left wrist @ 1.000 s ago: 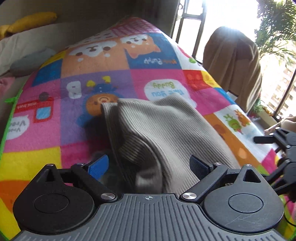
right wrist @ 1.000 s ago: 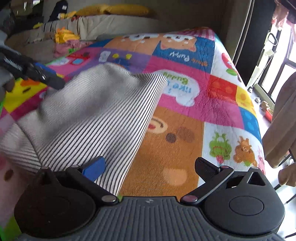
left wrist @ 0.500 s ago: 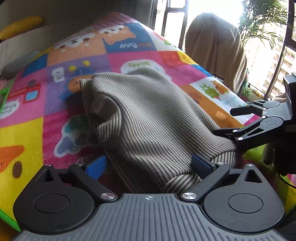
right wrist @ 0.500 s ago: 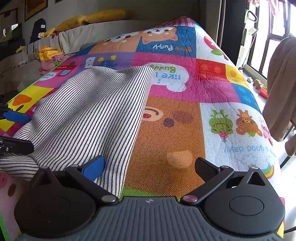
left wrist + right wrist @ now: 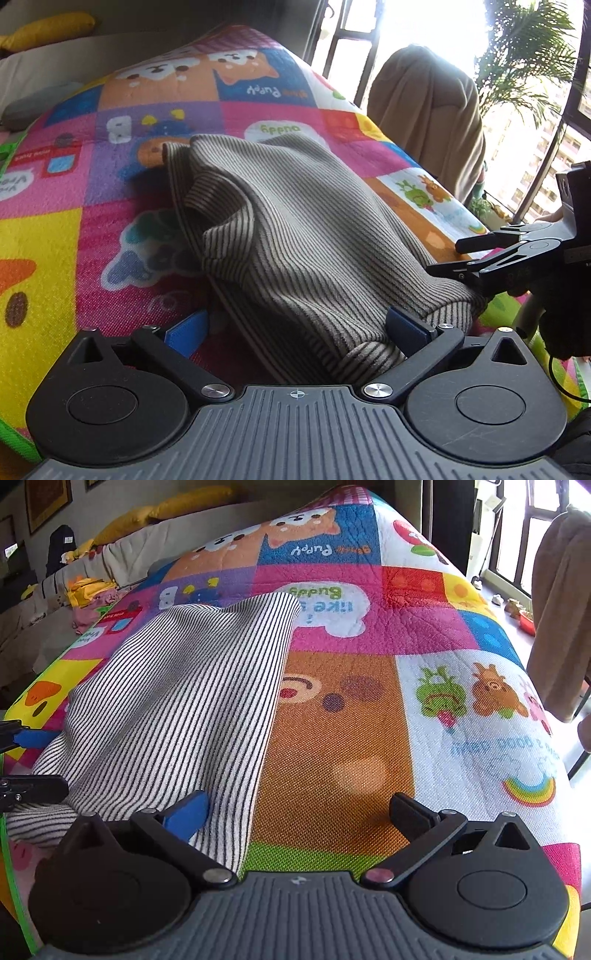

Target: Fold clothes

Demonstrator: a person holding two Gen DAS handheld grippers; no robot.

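A grey-and-dark striped garment (image 5: 295, 221) lies folded over on a colourful play mat (image 5: 55, 240), its near end bunched at the mat's front edge. My left gripper (image 5: 295, 330) straddles that near end. Its jaws are opening, and the blue left pad stands clear of the cloth. In the right wrist view the garment (image 5: 177, 709) covers the mat's left half. My right gripper (image 5: 299, 810) is open at the garment's right edge, one pad over the stripes and the other over the bare mat (image 5: 369, 738). The left gripper (image 5: 37, 762) shows at the left border.
A brown cloth hangs over a chair (image 5: 428, 110) beyond the mat's right side, before tall windows and a plant. A sofa with yellow cushions (image 5: 184, 506) and a heap of small clothes (image 5: 88, 594) lies beyond the mat's far left.
The left gripper came down toward the mat's front edge and the lifted cloth settled flat. Its jaws spread a little wider. The right gripper rolled and stayed at the garment's right edge.
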